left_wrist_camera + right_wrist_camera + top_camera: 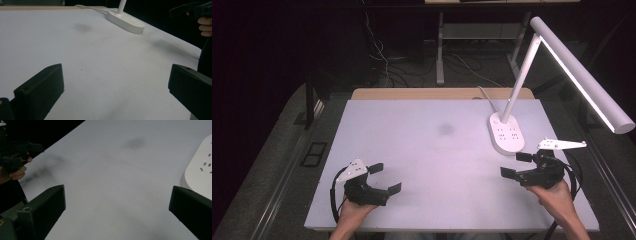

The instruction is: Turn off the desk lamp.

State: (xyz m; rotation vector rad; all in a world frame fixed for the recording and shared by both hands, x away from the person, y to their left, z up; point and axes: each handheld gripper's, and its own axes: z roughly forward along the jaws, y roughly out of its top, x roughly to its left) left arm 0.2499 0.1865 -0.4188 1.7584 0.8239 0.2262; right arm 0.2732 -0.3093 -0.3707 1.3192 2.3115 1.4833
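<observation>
My left gripper [386,178] hovers over the front left of the white table [427,165], held by a hand. It is open, with nothing between its jaws. My right gripper [514,165] is at the front right, just in front of the lamp base [506,132], also open and holding nothing. In the left gripper view the jaws of the left gripper [116,77] stand wide apart over bare table, with the right gripper [192,8] far off at top right. In the right gripper view the right gripper [117,197] is spread wide, and the left gripper [17,152] shows at upper left.
A white desk lamp stands at the back right, its base [126,22] [200,172] on the table and its long head [582,75] reaching over the right edge. A faint dark smudge [445,129] marks the table's middle back. Cables lie on the floor behind.
</observation>
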